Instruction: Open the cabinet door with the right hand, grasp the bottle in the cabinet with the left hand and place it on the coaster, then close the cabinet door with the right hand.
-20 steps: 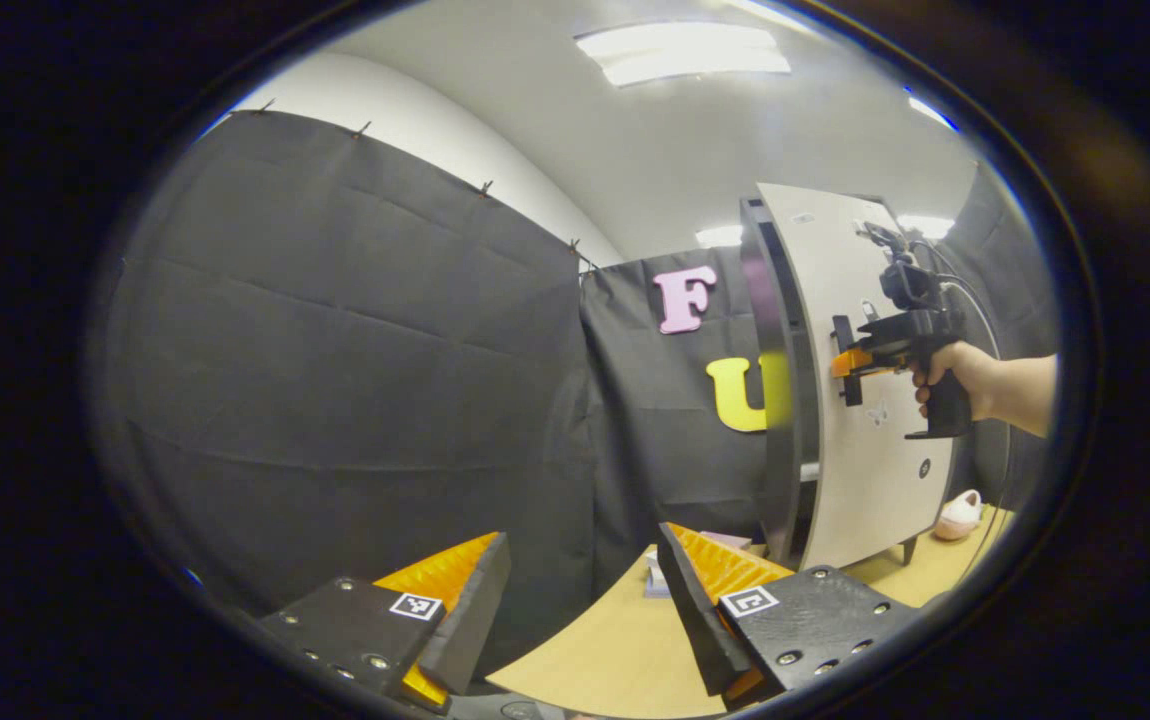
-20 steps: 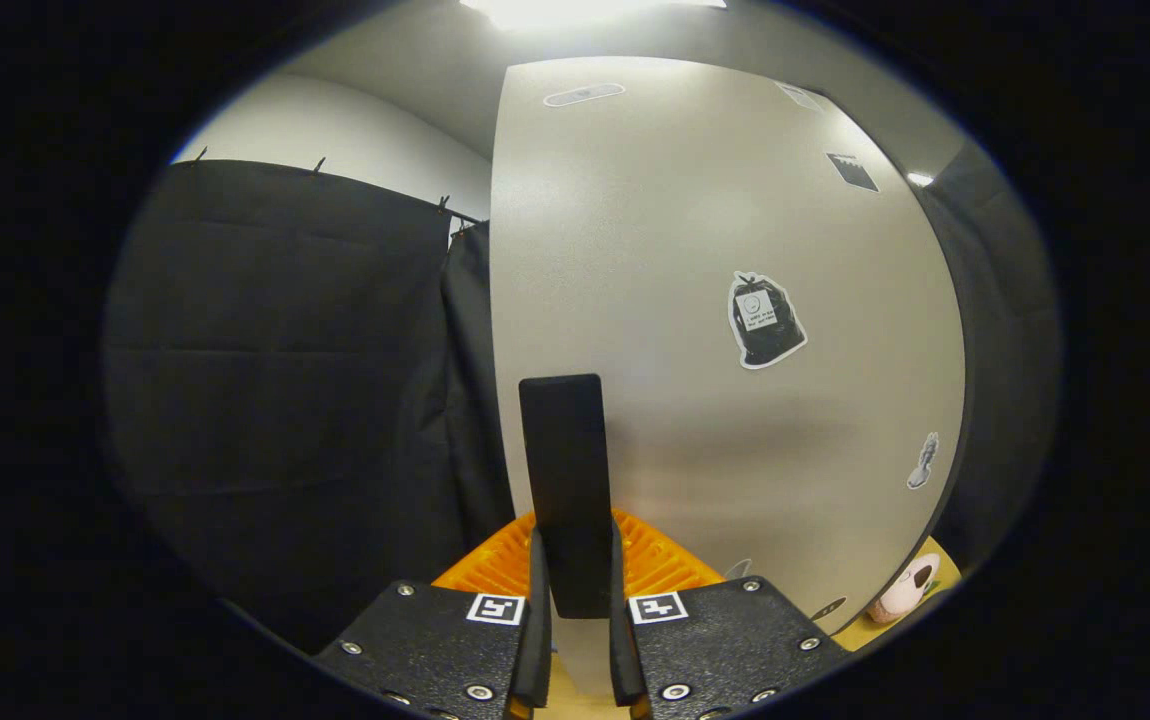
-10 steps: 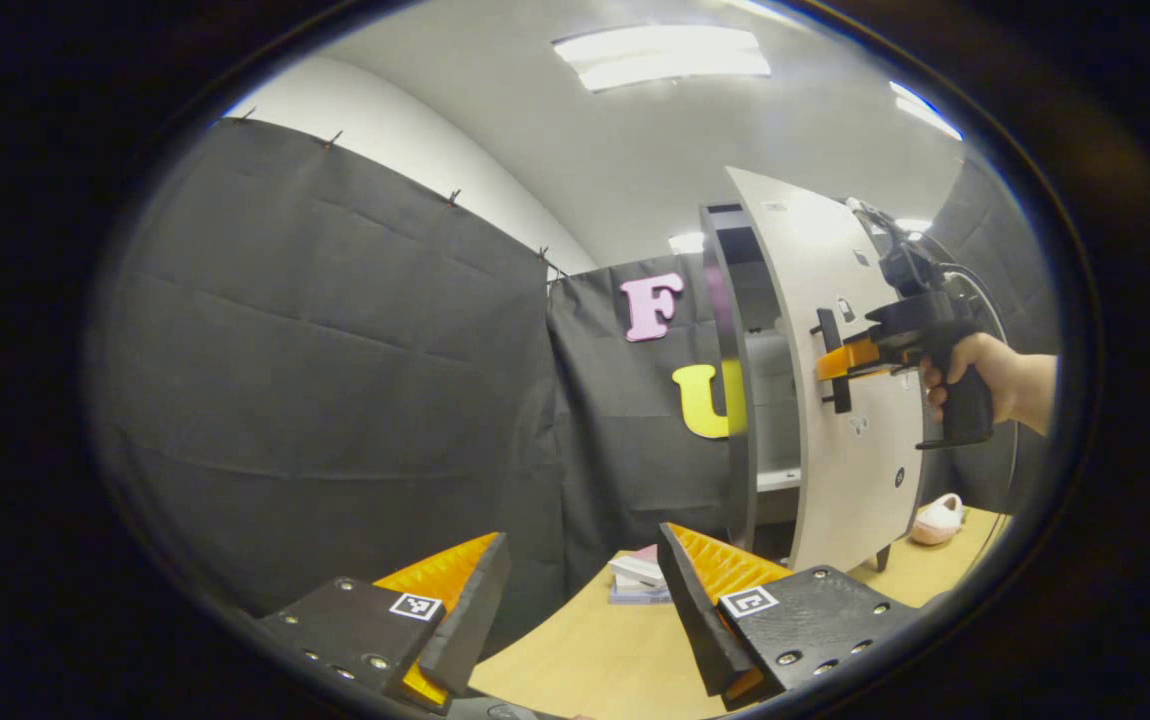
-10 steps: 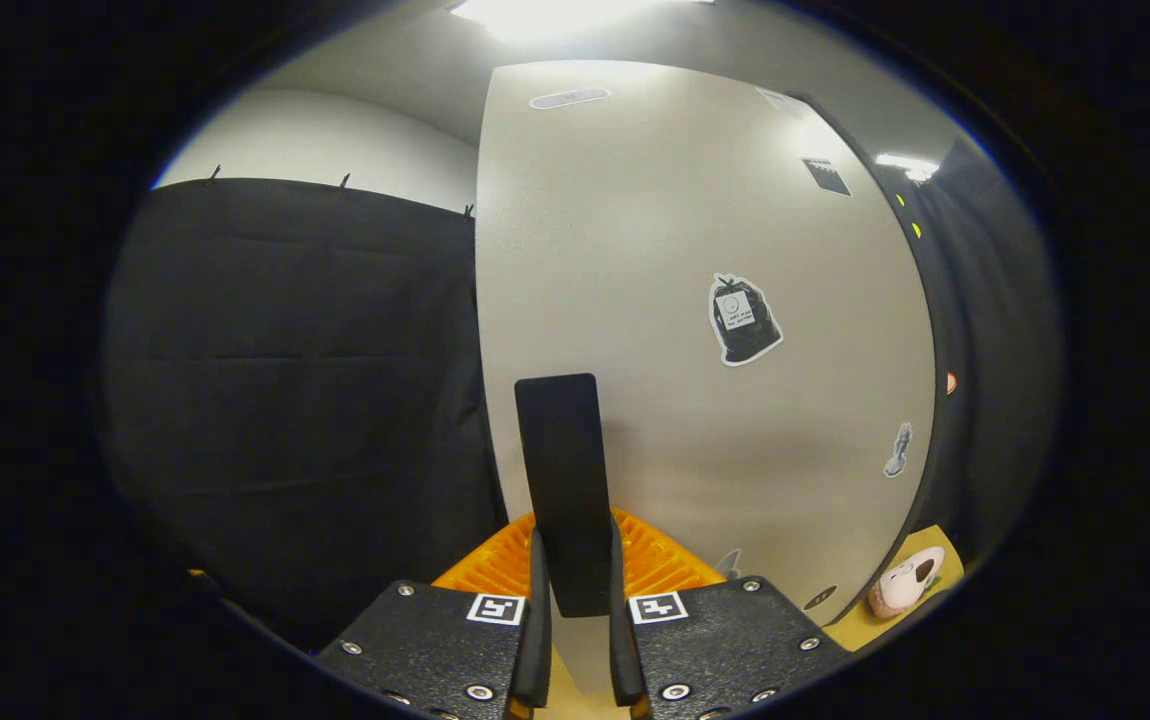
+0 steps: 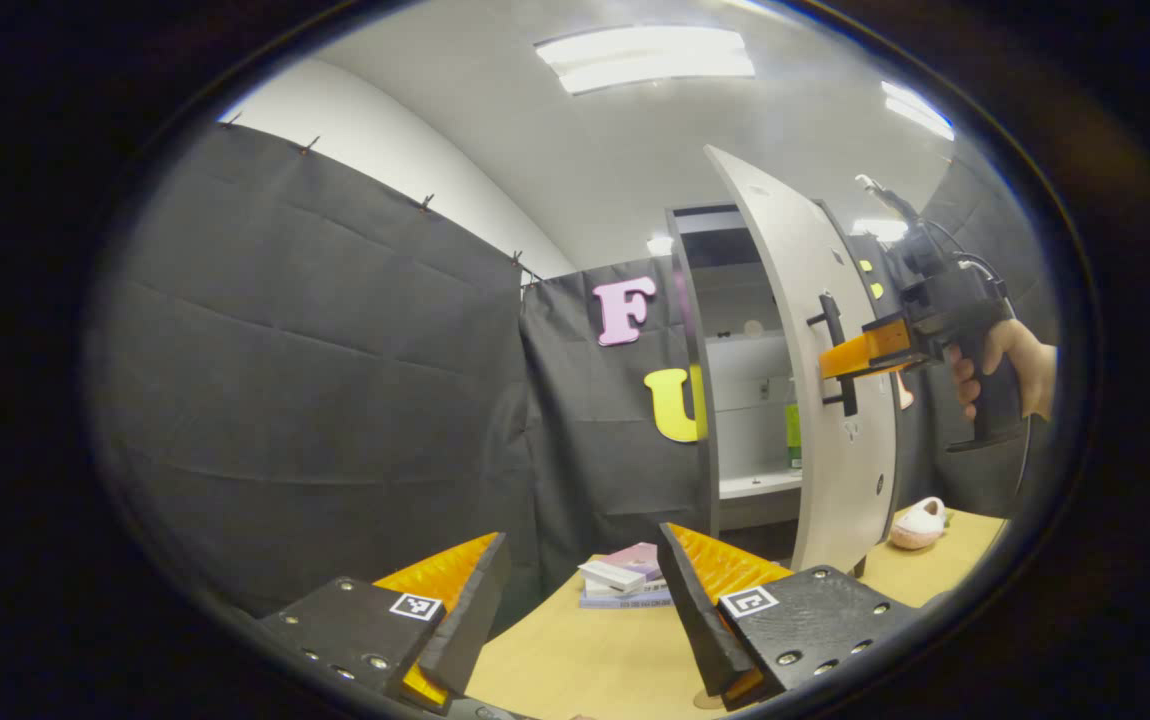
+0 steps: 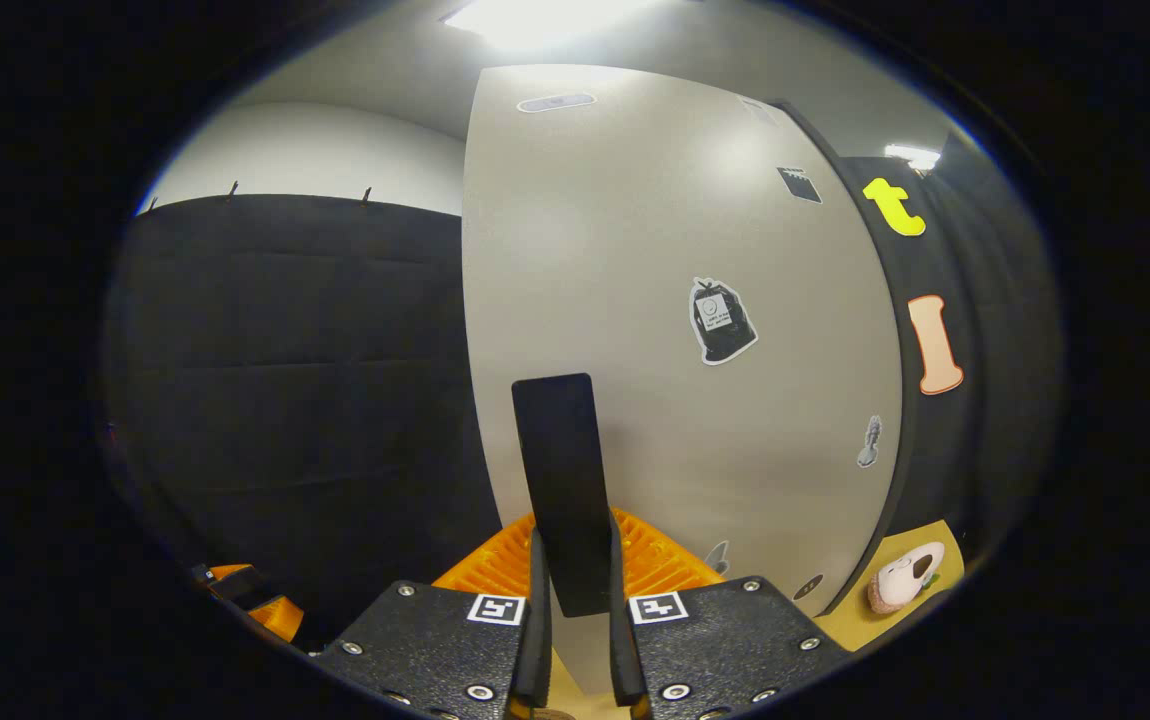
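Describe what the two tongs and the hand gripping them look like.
The left tongs carry flat black plates studded with screws, each bearing a small square black-and-white marker tag. The right tongs have a black pistol-grip body with thin cables looping over its top. The hand on it is bare, without a sleeve.

black cloth wall hung by clips along its top edge, wrapping the left and far sides of the booth. white room wall rises above it, and a grey-white ceiling with a long light panel plus a second light to the right. light wooden table near, running to the far right. right gripper view: same cloth on the left, bright ceiling light at top.
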A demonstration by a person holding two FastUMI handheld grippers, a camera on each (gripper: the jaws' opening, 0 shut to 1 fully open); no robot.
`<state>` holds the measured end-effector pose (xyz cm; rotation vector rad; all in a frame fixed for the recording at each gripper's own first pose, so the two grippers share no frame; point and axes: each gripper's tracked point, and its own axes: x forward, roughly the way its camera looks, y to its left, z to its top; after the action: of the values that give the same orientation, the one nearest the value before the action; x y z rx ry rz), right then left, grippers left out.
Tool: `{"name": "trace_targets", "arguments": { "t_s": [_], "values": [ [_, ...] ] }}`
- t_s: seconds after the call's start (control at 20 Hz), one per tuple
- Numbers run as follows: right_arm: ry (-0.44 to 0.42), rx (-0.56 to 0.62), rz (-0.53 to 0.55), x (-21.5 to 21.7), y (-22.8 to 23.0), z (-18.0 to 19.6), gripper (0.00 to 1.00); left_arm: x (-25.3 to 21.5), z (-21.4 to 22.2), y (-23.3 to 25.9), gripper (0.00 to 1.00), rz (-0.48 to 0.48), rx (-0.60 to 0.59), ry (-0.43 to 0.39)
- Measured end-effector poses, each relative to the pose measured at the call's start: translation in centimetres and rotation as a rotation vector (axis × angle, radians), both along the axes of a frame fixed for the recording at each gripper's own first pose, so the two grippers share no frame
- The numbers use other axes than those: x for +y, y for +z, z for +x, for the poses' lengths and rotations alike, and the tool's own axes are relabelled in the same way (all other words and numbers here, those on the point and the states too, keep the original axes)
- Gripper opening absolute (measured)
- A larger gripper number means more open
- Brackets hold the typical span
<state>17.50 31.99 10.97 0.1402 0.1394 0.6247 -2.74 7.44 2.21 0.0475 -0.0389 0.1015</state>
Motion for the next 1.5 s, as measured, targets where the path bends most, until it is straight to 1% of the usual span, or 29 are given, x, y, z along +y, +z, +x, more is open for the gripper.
{"name": "trace_targets", "arguments": {
  "t_s": [0.05,0.15,0.2,0.5,0.55,0.6,0.7,0.75,0.8,1.15,1.2,1.25,1.3,1.35,1.4,1.45,1.5],
  "values": [
    [0.005,0.002,0.004,-0.4,0.1,-0.4,0.24,-0.4,0.0,0.2,0.85,0.003,-0.005,-0.005],
    [0.016,0.008,0.012,-0.9,0.2,-0.6,0.24,-1.4,0.2,0.5,0.85,0.008,-0.012,-0.016],
    [0.020,0.007,0.012,-1.0,0.2,-0.6,0.24,-1.8,0.3,0.4,0.89,0.006,-0.012,-0.024],
    [0.027,-0.003,0.012,-2.5,0.2,-0.9,0.24,-4.8,1.2,-0.1,0.89,-0.012,0.001,-0.068],
    [0.026,-0.004,0.011,-2.8,0.3,-1.0,0.24,-5.4,1.4,-0.2,0.85,-0.012,0.000,-0.077],
    [0.025,-0.005,0.010,-3.0,0.1,-1.1,0.22,-6.0,1.6,-0.1,0.85,-0.012,0.001,-0.087],
    [0.019,-0.009,0.007,-3.5,0.2,-1.2,0.24,-7.1,1.8,0.1,0.85,-0.012,-0.001,-0.107],
    [0.014,-0.012,0.006,-3.8,0.3,-1.4,0.22,-7.7,1.8,0.1,0.85,-0.011,-0.001,-0.116],
    [0.010,-0.013,0.008,-4.1,0.3,-1.5,0.23,-8.3,1.8,0.1,0.85,-0.010,-0.001,-0.125],
    [-0.041,-0.016,0.009,-6.0,0.5,-1.9,0.23,-12.1,2.5,0.1,0.85,-0.024,0.000,-0.181],
    [-0.048,-0.015,0.010,-6.1,0.5,-1.8,0.23,-12.7,2.4,0.1,0.89,-0.024,0.000,-0.188],
    [-0.055,-0.014,0.011,-6.3,0.5,-1.9,0.23,-13.0,2.4,0.2,0.85,-0.023,0.000,-0.195],
    [-0.062,-0.013,0.012,-6.7,0.5,-2.1,0.22,-13.4,2.3,0.2,0.85,-0.022,0.001,-0.199],
    [-0.070,-0.013,0.011,-7.2,0.7,-2.3,0.23,-13.8,2.2,0.0,0.85,-0.024,0.003,-0.204],
    [-0.080,-0.013,0.010,-7.6,0.7,-2.5,0.22,-14.2,2.2,0.1,0.85,-0.028,0.006,-0.209],
    [-0.094,-0.013,0.013,-8.1,0.9,-2.6,0.23,-14.7,2.3,0.1,0.89,-0.030,0.008,-0.212],
    [-0.108,-0.014,0.011,-8.6,0.9,-2.7,0.23,-15.0,2.4,0.3,0.85,-0.031,0.009,-0.216]
  ]
}}
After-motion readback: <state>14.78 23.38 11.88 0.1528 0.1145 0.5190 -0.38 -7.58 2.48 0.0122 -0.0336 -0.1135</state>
